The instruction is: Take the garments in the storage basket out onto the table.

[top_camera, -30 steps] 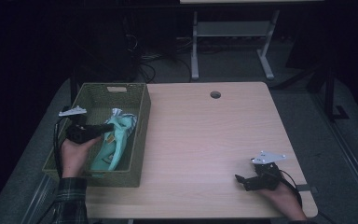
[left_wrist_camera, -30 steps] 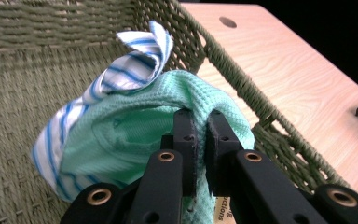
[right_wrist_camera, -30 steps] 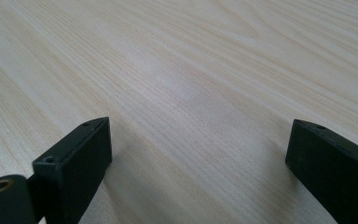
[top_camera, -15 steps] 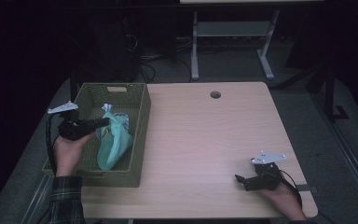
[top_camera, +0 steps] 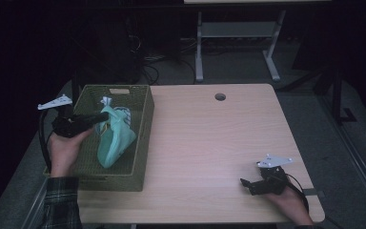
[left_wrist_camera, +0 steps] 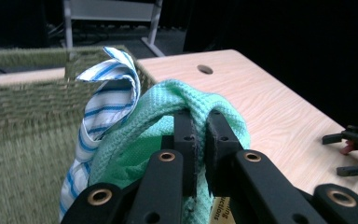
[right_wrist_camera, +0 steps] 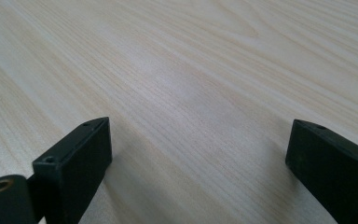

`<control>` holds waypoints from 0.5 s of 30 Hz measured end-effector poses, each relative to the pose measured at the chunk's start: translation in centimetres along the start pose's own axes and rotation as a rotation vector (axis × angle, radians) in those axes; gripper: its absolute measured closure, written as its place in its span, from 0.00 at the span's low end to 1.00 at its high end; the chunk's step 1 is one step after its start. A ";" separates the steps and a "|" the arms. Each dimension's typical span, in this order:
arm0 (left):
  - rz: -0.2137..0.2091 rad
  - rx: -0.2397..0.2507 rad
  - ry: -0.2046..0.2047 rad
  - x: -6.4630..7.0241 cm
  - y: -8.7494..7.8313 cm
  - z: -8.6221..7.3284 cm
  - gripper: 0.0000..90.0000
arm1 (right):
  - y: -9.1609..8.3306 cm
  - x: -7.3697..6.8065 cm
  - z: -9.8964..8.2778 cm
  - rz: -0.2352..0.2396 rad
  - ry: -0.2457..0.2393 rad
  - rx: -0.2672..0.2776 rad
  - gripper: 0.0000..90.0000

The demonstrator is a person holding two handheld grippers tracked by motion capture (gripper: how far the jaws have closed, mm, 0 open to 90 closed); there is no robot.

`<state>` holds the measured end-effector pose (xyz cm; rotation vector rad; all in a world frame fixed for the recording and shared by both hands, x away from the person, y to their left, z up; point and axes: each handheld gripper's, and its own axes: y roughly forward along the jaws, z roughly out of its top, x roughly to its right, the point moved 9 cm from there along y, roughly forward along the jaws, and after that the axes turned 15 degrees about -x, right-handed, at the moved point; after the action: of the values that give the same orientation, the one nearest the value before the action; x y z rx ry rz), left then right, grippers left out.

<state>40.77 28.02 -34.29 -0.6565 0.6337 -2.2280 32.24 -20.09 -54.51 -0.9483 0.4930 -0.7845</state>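
You're pinching the green cloth (left_wrist_camera: 200,112) in the left gripper (top_camera: 102,116), over the basket (top_camera: 140,143) at the table's (top_camera: 209,143) 9 o'clock. The striped cloth (left_wrist_camera: 105,98) is riding along and may drop outside. The right gripper (right_wrist_camera: 198,154) is resting released at 5 o'clock.

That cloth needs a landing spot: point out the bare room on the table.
The bare stretch of table runs from the basket to the right gripper, and back to the round hole. It is crowded in the basket, where the left gripper pinches a green cloth with a striped cloth beside it.
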 end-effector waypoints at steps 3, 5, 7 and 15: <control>-0.002 0.009 0.017 0.6 -0.4 0.7 0.94 | 0.0 0.0 0.0 -0.001 0.000 0.000 0.07; -0.003 0.016 0.029 1.0 -0.7 1.2 0.94 | 0.0 0.0 0.0 0.000 0.000 0.000 0.07; -0.007 0.025 0.039 1.5 -0.9 1.6 0.94 | 0.0 0.0 0.0 0.000 0.000 0.000 0.07; -0.014 0.039 0.075 3.0 -1.3 3.5 0.94 | 0.0 0.0 0.0 0.000 0.001 0.001 0.07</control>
<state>40.40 25.74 -30.12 -0.5616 0.6229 -2.2806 32.24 -20.08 -54.51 -0.9474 0.4931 -0.7851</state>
